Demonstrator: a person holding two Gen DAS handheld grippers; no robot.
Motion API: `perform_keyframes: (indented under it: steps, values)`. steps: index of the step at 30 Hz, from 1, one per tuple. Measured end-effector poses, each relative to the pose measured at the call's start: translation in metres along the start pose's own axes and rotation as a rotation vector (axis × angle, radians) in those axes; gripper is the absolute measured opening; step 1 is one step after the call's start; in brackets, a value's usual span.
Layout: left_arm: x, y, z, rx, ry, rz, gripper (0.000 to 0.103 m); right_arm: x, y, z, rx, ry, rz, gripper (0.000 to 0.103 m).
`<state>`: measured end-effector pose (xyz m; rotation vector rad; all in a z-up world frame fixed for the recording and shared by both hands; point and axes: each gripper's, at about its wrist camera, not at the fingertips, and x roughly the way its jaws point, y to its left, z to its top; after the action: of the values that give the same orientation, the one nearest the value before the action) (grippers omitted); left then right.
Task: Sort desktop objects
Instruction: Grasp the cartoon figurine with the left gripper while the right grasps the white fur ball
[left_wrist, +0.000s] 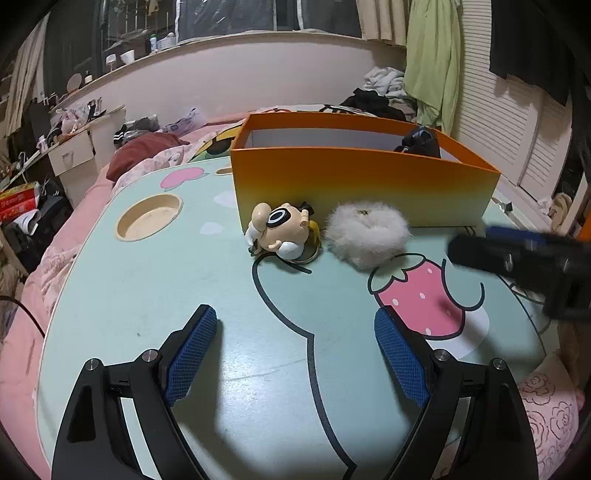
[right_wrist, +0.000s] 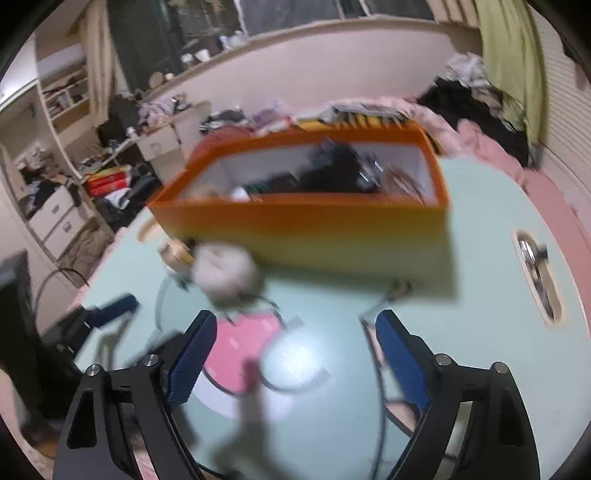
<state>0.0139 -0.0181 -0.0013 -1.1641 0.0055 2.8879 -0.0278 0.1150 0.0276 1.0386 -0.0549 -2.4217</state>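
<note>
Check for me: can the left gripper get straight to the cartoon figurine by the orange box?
Probably yes. The left gripper is open, and only bare table lies between it and the cartoon figurine; the fluffy white scrunchie sits off to its side.

An orange open-topped cardboard box (left_wrist: 364, 188) is set toward the far edge of the mint-green cartoon-printed tabletop (left_wrist: 147, 295). Dark bundled items (left_wrist: 419, 142) are held in the box's right end. A cream plastic cartoon figurine (left_wrist: 282, 230) is laid against the box's near wall, with a white fluffy scrunchie (left_wrist: 367, 234) just beside it on the right. A round recessed cup holder (left_wrist: 149, 216) is sunk near the tabletop's left edge.
</note>
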Motion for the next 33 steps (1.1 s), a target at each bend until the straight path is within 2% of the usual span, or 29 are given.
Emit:
perform_keyframes:
  steps: [2, 8, 10, 12, 16, 23, 26, 28, 30, 31, 33]
  values:
    - [-0.002, 0.002, -0.001, -0.016, -0.006, -0.003, 0.087, 0.009, 0.015, 0.013, -0.038, 0.019, 0.031, 0.088]
    - [-0.005, 0.012, -0.002, -0.072, -0.028, -0.026, 0.087, 0.057, 0.038, 0.036, -0.065, 0.15, 0.023, 0.08]
    - [-0.005, 0.014, -0.002, -0.077, -0.03, -0.029, 0.087, 0.071, 0.034, 0.034, -0.055, 0.199, 0.009, 0.068]
    - [-0.005, 0.014, -0.002, -0.081, -0.032, -0.032, 0.087, 0.069, 0.033, 0.033, -0.055, 0.183, -0.032, 0.037]
    - [-0.005, 0.016, -0.002, -0.084, -0.033, -0.042, 0.087, 0.053, 0.018, 0.028, 0.008, 0.135, 0.033, 0.037]
    - [-0.002, 0.021, 0.019, -0.098, 0.033, -0.074, 0.087, -0.004, -0.002, 0.007, 0.009, -0.002, -0.039, 0.037]
    - [0.003, 0.023, 0.042, -0.116, 0.015, -0.059, 0.087, -0.011, -0.005, 0.003, 0.027, -0.015, -0.024, 0.037]
    - [0.016, 0.022, 0.055, -0.096, 0.043, -0.038, 0.087, -0.009, -0.006, 0.001, 0.032, -0.017, -0.02, 0.037]
    - [0.032, 0.02, 0.062, -0.069, 0.088, -0.043, 0.072, -0.007, -0.006, 0.0, 0.034, -0.011, -0.021, 0.037]
    - [0.04, 0.021, 0.061, -0.069, 0.121, -0.052, 0.043, -0.008, -0.008, -0.003, 0.036, -0.009, -0.02, 0.037]
    - [0.039, 0.026, 0.055, -0.076, 0.108, -0.086, 0.043, -0.009, -0.011, -0.006, 0.035, -0.006, -0.021, 0.037]
